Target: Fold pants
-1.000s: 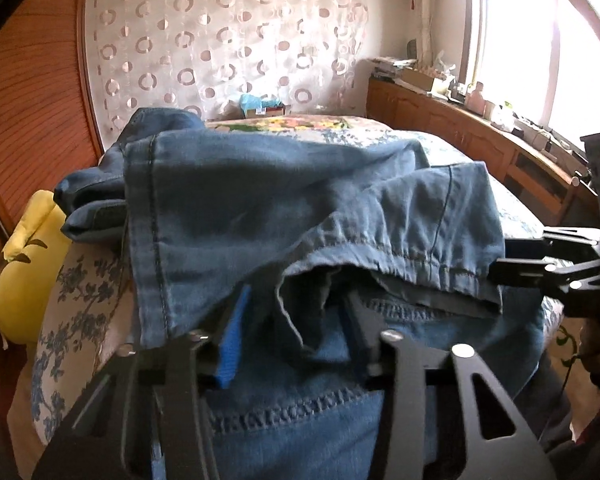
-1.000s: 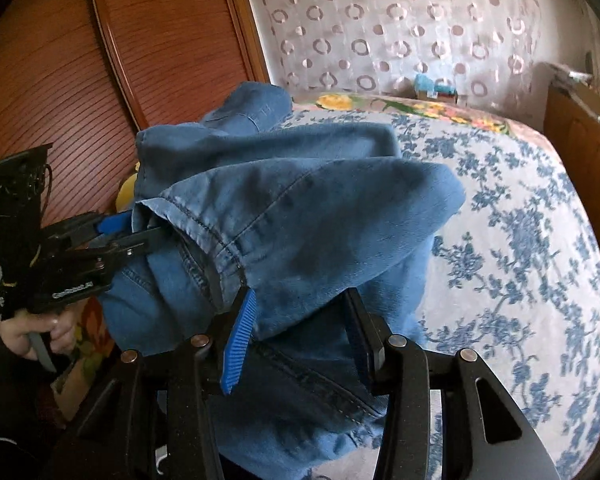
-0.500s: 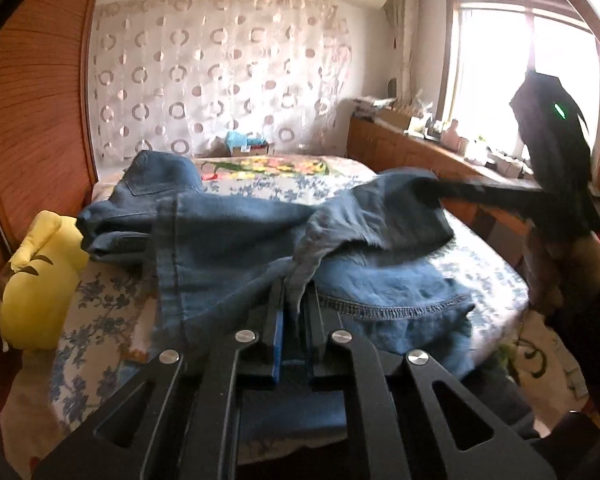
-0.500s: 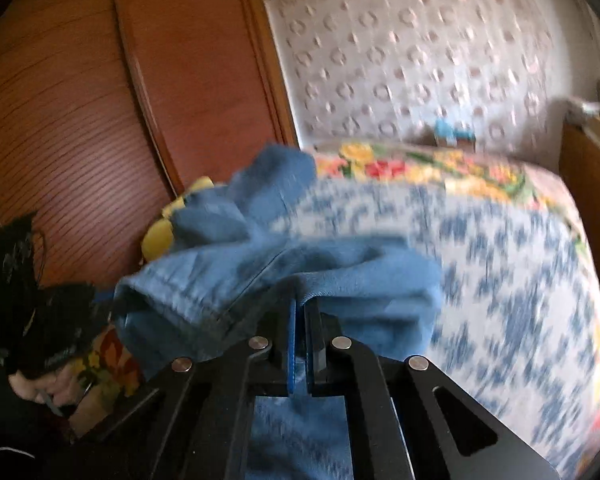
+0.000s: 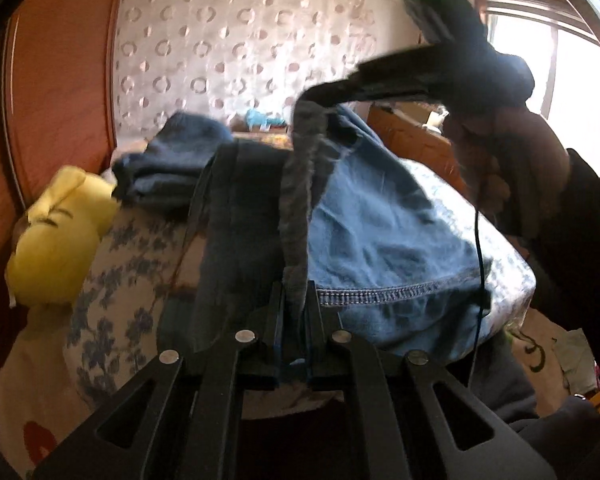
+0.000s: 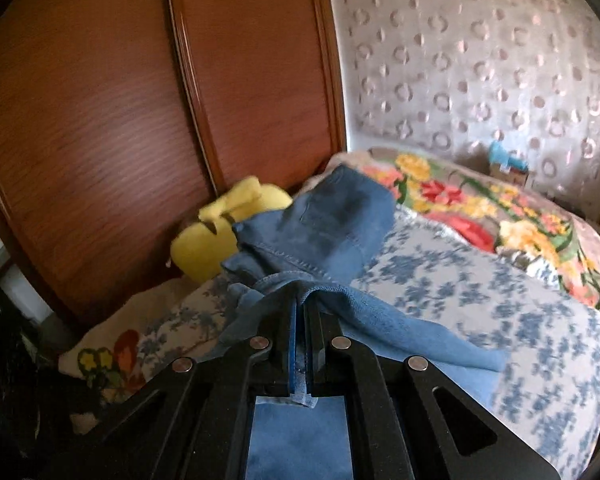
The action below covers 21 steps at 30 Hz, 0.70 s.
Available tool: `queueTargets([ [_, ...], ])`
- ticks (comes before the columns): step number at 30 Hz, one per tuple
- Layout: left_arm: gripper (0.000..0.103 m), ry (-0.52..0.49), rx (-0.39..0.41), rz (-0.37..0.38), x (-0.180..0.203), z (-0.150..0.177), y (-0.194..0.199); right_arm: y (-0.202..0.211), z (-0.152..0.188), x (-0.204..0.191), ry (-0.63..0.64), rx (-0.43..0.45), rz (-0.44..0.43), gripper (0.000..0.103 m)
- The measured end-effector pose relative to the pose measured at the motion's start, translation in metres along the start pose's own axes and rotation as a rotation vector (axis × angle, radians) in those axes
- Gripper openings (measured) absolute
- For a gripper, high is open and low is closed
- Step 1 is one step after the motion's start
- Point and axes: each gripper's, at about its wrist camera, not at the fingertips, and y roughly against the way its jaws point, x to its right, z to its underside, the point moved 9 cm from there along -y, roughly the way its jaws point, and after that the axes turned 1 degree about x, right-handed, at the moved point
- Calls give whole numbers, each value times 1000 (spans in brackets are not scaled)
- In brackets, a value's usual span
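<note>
Blue denim pants (image 5: 364,216) lie on the bed, their waist end bunched at the far left (image 6: 332,220). My left gripper (image 5: 294,308) is shut on a hem edge of the pants, which rises as a taut strip up to my right gripper (image 5: 312,98), held high above it. In the right wrist view my right gripper (image 6: 300,320) is shut on the same denim edge, with cloth draping down both sides.
The bed has a blue floral sheet (image 6: 520,312) and a bright flowered blanket (image 6: 480,208) at the far end. A yellow plush toy (image 5: 56,240) lies at the bed's left by the wooden wardrobe (image 6: 140,100). A wooden cabinet (image 5: 412,136) stands under the window.
Both grippers have closed on the pants' hem and lifted it. The right gripper has risen well above the left, stretching the edge between them and pulling cloth off the bed.
</note>
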Motion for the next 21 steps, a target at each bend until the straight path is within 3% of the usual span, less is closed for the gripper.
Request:
queueTargets([
  [6,9,28,-49,-7,-13,17,-18,-53,-10,-2,21,-82,40,5],
  [7,9,29,-48,-7,-12,17,-17,-50,-12,-2,17,-84,40,8],
  [9,9,29,-48,-2,-11,16,-17,-46,-10,6,11,-79,46,26],
  [12,23,33,-49,-16,-12,15,-16,-24,1,21,14,-37,79,47],
  [16,45,35,-33,-32,-14,10,-13,24,14,43,12,18,126,50],
  [21,50,19,-21,-39,-12,4,-12,66,52,75,2,9,196,51],
])
